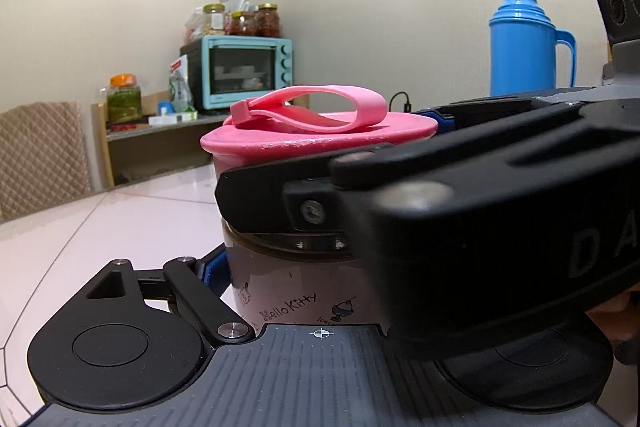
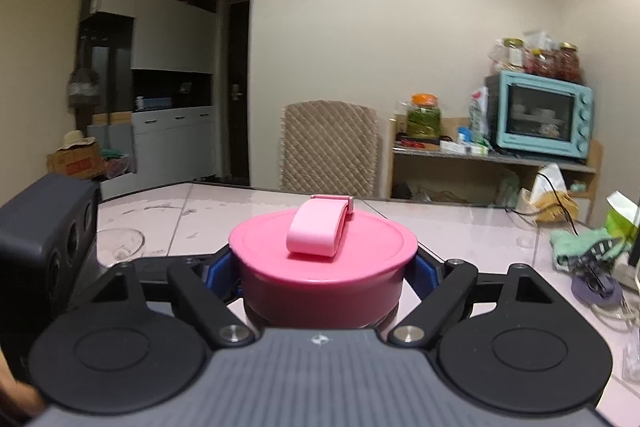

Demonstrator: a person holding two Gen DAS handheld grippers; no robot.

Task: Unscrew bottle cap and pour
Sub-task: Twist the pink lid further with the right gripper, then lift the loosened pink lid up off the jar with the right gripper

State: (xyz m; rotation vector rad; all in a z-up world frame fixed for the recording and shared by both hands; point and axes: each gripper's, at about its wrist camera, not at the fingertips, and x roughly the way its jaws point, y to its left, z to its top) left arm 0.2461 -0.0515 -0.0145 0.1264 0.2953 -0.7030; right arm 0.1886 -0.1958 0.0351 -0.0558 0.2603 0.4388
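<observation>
Right tool [image 2: 322, 277] clamps the pink cap [image 2: 322, 247]; left tool [image 1: 304, 279] grips the bottle [image 1: 296, 283] body below.

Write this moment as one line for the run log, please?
phase: gripping before unscrewing | left gripper: shut on bottle body | right gripper: shut on pink cap | cap: still on | glass: on table, left

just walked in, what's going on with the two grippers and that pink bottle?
A person is working two handheld grippers on one bottle on the table. The left gripper is clamped on the bottle's body, holding it upright. The right gripper is shut on the pink cap, blue pads on either side. The cap is still seated, so unscrewing is about to start; nothing poured yet.
</observation>
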